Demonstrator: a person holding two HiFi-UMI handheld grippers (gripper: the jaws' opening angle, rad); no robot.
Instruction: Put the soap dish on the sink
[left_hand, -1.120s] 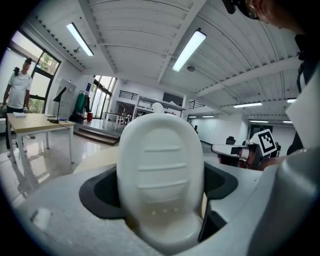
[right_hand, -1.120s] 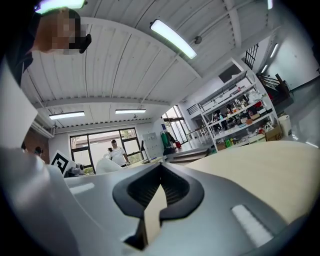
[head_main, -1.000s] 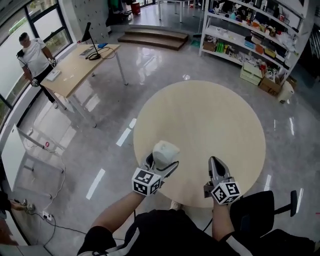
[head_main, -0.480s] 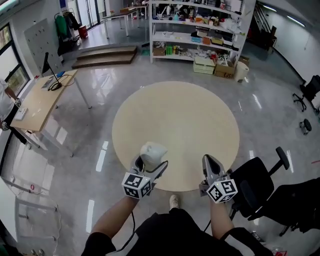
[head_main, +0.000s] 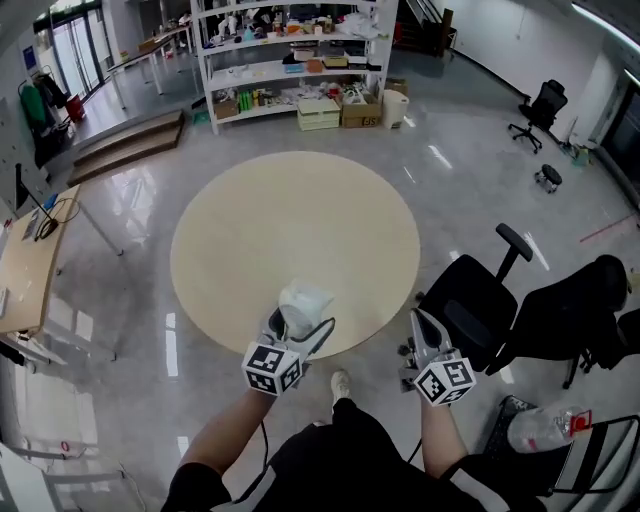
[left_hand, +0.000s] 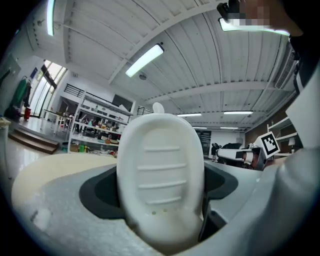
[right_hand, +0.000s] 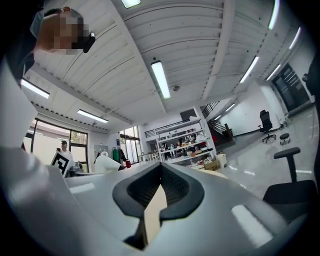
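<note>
The white oval soap dish stands up between the jaws of my left gripper, which is shut on it, over the near edge of the round beige table. In the left gripper view the ribbed soap dish fills the middle, clamped in my left gripper. My right gripper is shut with nothing in it and hangs off the table's near right edge; in its own view my right gripper shows its jaws together. No sink is in view.
A black office chair stands just right of the table, close to the right gripper. Shelves with boxes line the far wall. A wooden desk is at the left. A plastic bottle lies at the lower right.
The head view has swung to the right: the table has slid left, and the black chair and bottle have come into view. Both grippers keep their pose, the left still holding the soap dish.
</note>
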